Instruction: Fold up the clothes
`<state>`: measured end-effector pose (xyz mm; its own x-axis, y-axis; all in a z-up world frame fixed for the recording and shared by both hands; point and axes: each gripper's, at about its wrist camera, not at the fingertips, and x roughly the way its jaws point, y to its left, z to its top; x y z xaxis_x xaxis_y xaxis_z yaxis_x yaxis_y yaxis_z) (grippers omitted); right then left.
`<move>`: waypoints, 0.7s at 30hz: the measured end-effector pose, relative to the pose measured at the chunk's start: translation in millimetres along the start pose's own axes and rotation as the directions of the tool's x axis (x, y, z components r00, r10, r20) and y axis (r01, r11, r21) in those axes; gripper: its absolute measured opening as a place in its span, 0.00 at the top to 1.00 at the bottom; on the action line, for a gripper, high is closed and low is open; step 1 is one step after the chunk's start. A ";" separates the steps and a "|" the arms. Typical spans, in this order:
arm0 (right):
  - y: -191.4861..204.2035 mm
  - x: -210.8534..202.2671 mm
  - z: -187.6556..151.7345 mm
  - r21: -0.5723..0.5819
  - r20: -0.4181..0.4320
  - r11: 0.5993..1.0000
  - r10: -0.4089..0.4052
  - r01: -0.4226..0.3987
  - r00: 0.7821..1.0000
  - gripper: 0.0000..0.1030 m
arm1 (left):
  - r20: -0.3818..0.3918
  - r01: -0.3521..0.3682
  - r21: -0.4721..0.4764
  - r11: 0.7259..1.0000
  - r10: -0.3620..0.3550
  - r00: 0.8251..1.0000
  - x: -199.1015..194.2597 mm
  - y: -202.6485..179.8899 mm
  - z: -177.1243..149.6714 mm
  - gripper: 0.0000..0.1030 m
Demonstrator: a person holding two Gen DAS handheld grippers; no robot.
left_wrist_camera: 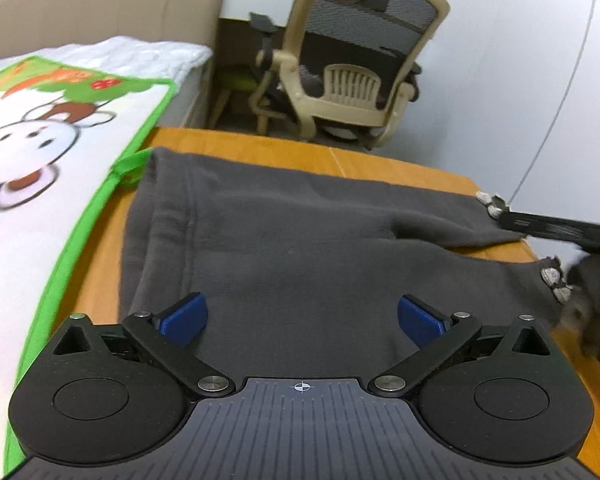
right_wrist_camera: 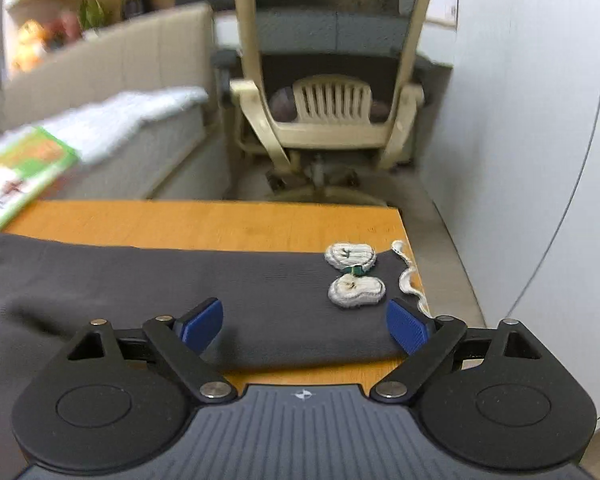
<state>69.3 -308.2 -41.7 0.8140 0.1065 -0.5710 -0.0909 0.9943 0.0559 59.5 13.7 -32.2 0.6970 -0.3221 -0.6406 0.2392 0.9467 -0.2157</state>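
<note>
A dark grey garment (left_wrist_camera: 292, 240) lies spread on the orange wooden table (left_wrist_camera: 260, 148). My left gripper (left_wrist_camera: 302, 320) is open, its blue pads apart just above the cloth near its waistband side. In the right wrist view the garment (right_wrist_camera: 180, 284) ends in a leg with white knitted patches (right_wrist_camera: 354, 276) and a white lace trim (right_wrist_camera: 408, 276) near the table's right edge. My right gripper (right_wrist_camera: 304, 324) is open over that leg end, holding nothing. It shows as a black bar at the right in the left wrist view (left_wrist_camera: 556, 230).
A bag with green trim and a cartoon monkey (left_wrist_camera: 40, 152) lies left of the garment. A beige office chair (right_wrist_camera: 328, 100) stands beyond the table's far edge (right_wrist_camera: 220, 204). A bed with a white cover (left_wrist_camera: 140, 52) is at the far left, and a white wall (right_wrist_camera: 520, 160) at the right.
</note>
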 end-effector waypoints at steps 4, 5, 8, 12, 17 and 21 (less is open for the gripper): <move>17.9 -69.9 -39.4 0.015 0.055 0.997 0.073 -0.074 0.996 0.00 | 0.058 -0.072 0.033 0.997 0.070 0.996 -37.7 -18.0 -19.7 0.00; 21.7 -82.7 -49.9 0.028 0.053 0.996 0.079 -0.080 0.996 0.00 | 0.065 -0.094 0.033 0.995 0.092 0.994 -44.5 -23.3 -27.0 0.00; 31.1 -106.8 -81.8 0.110 -0.015 0.991 0.074 -0.072 0.997 0.00 | 0.074 -0.146 0.035 0.989 0.143 0.987 -60.1 -37.4 -48.7 0.00; 43.3 -118.8 -112.0 0.143 -0.087 0.989 0.031 -0.018 0.996 0.00 | 0.058 -0.174 0.048 0.984 0.171 0.984 -69.0 -51.3 -77.0 0.00; 57.4 -129.2 -129.7 0.100 -0.099 0.995 -0.005 0.015 0.995 0.00 | 0.040 -0.184 0.026 0.983 0.183 0.982 -70.6 -51.4 -92.1 0.00; 61.6 -127.1 -130.3 0.084 -0.092 0.996 -0.012 0.020 0.996 0.00 | 0.075 -0.209 0.012 0.978 0.207 0.975 -73.8 -51.0 -96.0 0.00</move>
<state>-114.5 -261.3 -72.4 0.7589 0.0931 -0.6445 -0.0261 0.9933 0.1128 -69.0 -10.5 -44.6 0.7799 -0.1184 -0.6146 0.0968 0.9929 -0.0685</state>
